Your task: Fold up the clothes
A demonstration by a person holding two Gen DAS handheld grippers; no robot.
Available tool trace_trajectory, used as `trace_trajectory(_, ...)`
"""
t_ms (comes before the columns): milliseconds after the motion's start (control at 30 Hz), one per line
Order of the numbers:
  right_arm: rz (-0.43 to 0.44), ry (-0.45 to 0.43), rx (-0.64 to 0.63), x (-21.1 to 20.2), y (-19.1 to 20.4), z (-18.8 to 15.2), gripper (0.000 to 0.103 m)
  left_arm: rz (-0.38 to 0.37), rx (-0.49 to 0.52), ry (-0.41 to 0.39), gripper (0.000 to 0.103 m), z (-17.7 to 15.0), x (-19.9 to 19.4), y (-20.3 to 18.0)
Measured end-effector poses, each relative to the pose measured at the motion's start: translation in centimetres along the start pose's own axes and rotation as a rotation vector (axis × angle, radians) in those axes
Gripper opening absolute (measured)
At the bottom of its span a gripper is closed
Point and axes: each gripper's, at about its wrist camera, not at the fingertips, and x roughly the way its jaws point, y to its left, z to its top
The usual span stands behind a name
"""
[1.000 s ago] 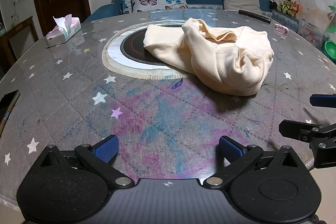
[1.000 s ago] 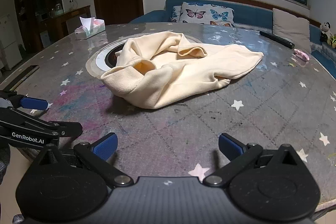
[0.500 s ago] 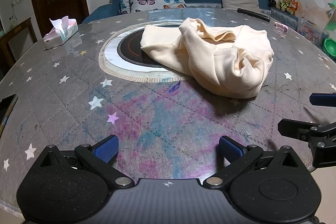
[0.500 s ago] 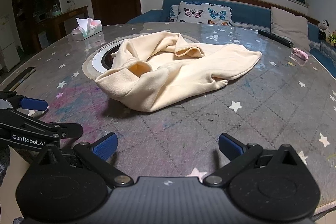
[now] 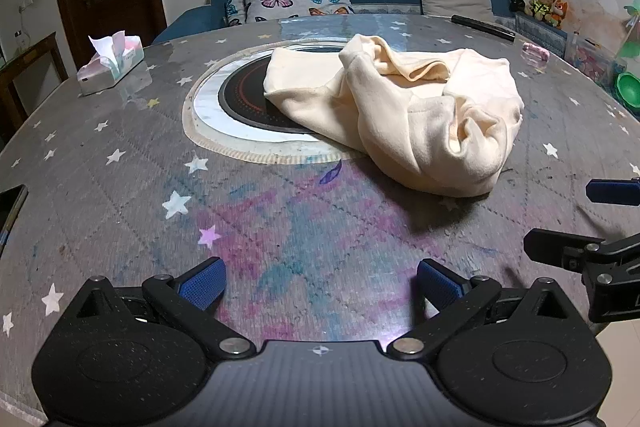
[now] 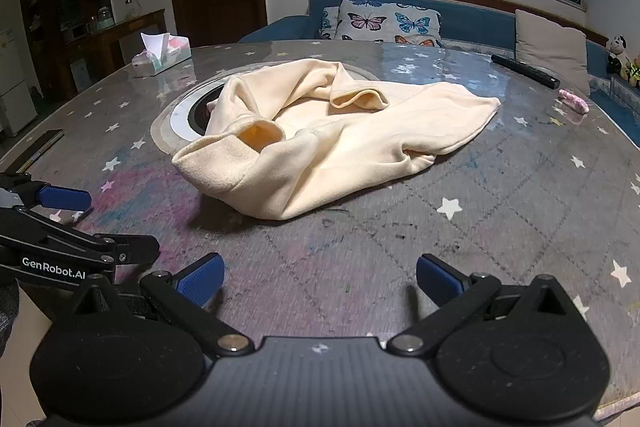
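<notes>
Tongs, left [image 5: 320, 281] and right [image 6: 318, 279], gape over bare table edge [image 6: 520, 227], short of crumpled garment [image 6: 320, 143]

Round starry table [image 5: 120, 187] carries cream garment [image 5: 420, 115], tissue box [image 5: 110, 65], remote [image 6: 524, 70].

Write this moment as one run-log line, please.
left claw: open, empty | right claw: open, empty | crumpled cream fleece garment: unfolded, untouched on round star-patterned table
</notes>
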Motion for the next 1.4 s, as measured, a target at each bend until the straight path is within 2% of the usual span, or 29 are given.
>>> trace_trajectory(900,0.009,-0.003,-0.010,1.0,-0.4,2.1,0.103,0.012,0.002,0.001,0.103,1.8,1.2,0.8)
trace_trajectory(1233,0.023,-0.028,-0.025,0.5,-1.8,4.5,0.103,0.092,-0.040,-0.059,0.103,4.9,0.8,4.1)
trace_trajectory(1400,-0.003,-0.037,-0.045,1.8,-2.6,6.5,0.103,0.063,-0.054,-0.107,0.099,7.8,0.8,5.0)
